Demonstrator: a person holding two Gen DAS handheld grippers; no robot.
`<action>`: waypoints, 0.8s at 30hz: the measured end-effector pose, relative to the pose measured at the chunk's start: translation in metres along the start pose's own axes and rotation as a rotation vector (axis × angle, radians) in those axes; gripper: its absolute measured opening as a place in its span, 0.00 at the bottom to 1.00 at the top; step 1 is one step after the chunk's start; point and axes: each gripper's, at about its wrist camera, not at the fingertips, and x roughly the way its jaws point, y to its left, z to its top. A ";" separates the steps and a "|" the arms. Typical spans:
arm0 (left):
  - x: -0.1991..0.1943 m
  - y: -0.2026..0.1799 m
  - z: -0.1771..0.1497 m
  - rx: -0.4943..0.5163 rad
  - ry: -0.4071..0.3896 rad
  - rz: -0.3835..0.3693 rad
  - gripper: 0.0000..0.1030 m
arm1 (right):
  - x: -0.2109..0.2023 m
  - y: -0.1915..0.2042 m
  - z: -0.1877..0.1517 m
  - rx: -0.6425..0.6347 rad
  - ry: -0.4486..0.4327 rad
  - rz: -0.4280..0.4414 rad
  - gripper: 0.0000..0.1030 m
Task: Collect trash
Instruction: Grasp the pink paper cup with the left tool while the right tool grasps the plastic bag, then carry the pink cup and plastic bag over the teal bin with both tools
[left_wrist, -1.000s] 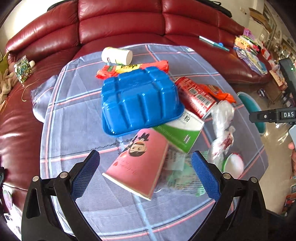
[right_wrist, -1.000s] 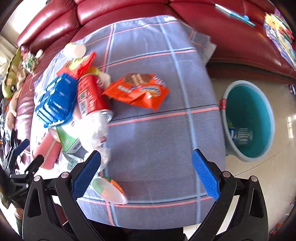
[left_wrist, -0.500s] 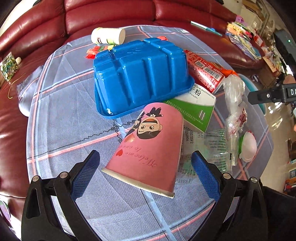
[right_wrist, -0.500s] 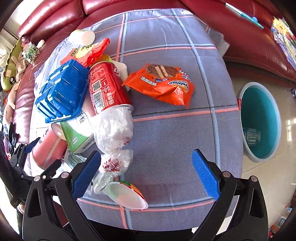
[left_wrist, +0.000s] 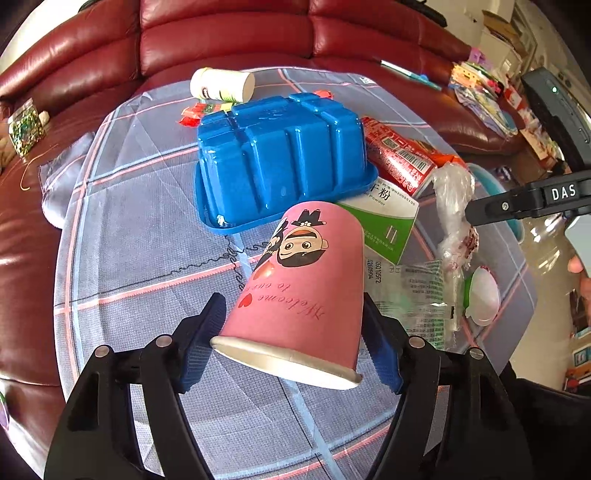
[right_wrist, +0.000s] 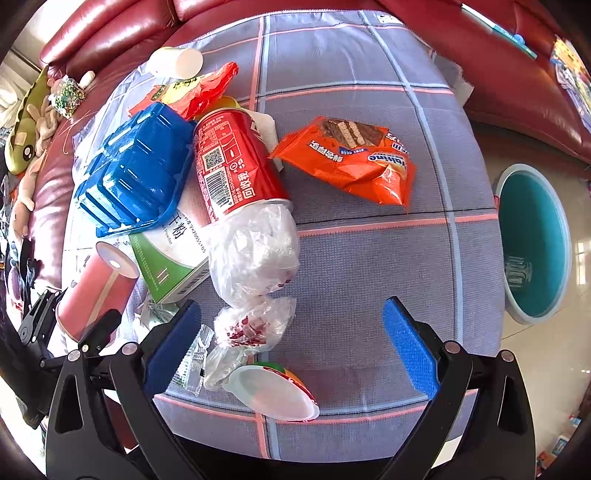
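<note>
Left tool (left_wrist: 291, 334), jaws just closing around the pink cartoon-printed paper cup (left_wrist: 301, 291) at the worktop's near edge: squeeze lightly; right tool (right_wrist: 291, 345) gapes empty.

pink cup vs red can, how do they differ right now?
The pink cup sits between the left gripper pads, whose jaws have just been closing; the red can is untouched. The cup is paper with a cartoon print; the can is metal with a barcode. The can's end is against a clear plastic bag; the cup's rim is free. Both lie on their sides on the cloth.
</note>
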 end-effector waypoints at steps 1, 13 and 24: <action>-0.002 0.002 -0.001 -0.011 -0.002 -0.001 0.71 | 0.001 0.001 -0.001 -0.001 0.004 0.003 0.92; -0.012 0.008 -0.003 -0.081 -0.019 -0.015 0.71 | 0.013 0.008 -0.013 0.019 0.003 0.068 0.91; -0.030 -0.004 0.006 -0.074 -0.068 -0.019 0.71 | 0.001 0.022 -0.002 -0.036 -0.096 0.075 0.32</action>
